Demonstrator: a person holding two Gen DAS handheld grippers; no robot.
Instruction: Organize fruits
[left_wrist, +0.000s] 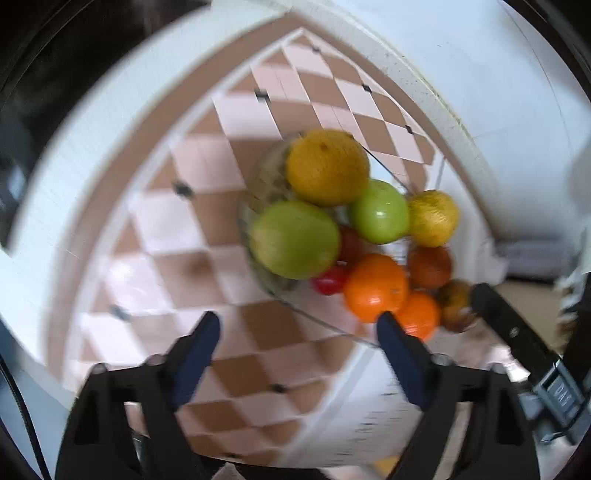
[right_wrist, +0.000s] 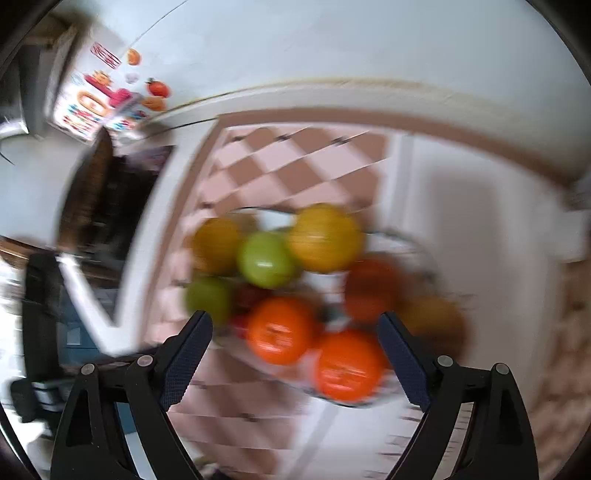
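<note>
Both grippers hang above the fruit pile, looking down along their dark fingers. Nearest the left wrist lens, the left gripper (left_wrist: 297, 319) has its jaws spread wide with nothing between them; its right fingertip (left_wrist: 388, 325) overlaps the lower edge of an orange (left_wrist: 375, 286) in the picture, though contact cannot be judged. The right gripper (right_wrist: 295, 319) is likewise spread and empty, poised over two oranges, one (right_wrist: 280, 330) between its fingers and another (right_wrist: 347, 363) nearer its right finger.

All the fruit sits heaped in a wire basket (left_wrist: 321, 321) on a pink-and-brown checkered cloth (left_wrist: 192, 236). A large yellow-orange citrus (left_wrist: 327, 166) tops the pile, with a big green apple (left_wrist: 293, 240) below it on the left, a smaller green apple (left_wrist: 380, 210) to the right, and a yellow lemon (left_wrist: 434, 218) at the far right edge. Small red fruits (left_wrist: 330, 282) peek from underneath. The right wrist view is heavily blurred.
</note>
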